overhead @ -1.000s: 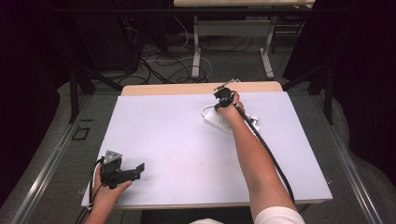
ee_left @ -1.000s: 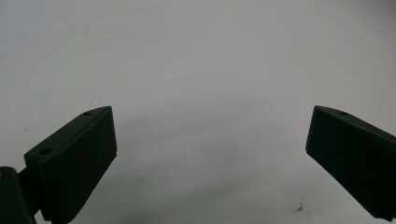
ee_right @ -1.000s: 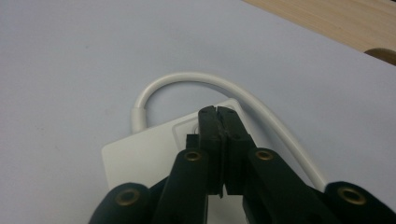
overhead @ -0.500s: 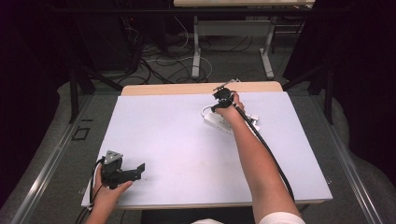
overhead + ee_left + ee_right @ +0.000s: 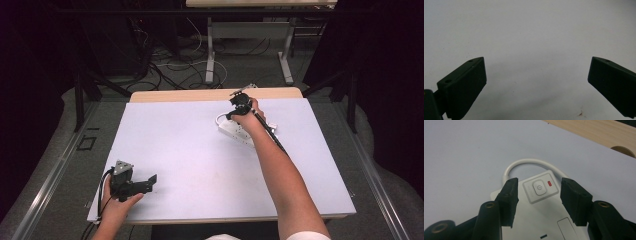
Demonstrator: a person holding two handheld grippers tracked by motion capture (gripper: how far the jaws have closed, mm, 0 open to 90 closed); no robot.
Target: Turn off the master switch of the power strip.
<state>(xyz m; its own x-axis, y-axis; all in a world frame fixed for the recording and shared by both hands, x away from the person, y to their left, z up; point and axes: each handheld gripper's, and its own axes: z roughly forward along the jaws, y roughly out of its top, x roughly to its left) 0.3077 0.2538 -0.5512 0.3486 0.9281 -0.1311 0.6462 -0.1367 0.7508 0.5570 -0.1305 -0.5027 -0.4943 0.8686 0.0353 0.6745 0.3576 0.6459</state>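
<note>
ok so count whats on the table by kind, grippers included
power strip: 1, white, at the far right part of the table
grippers: 2, left gripper and right gripper, both black with fingers apart
total: 3

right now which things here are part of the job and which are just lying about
In use:
- power strip, with its power button between the open right tongs

Idle or background:
- left tongs, open over the bare table
- floor cables
</note>
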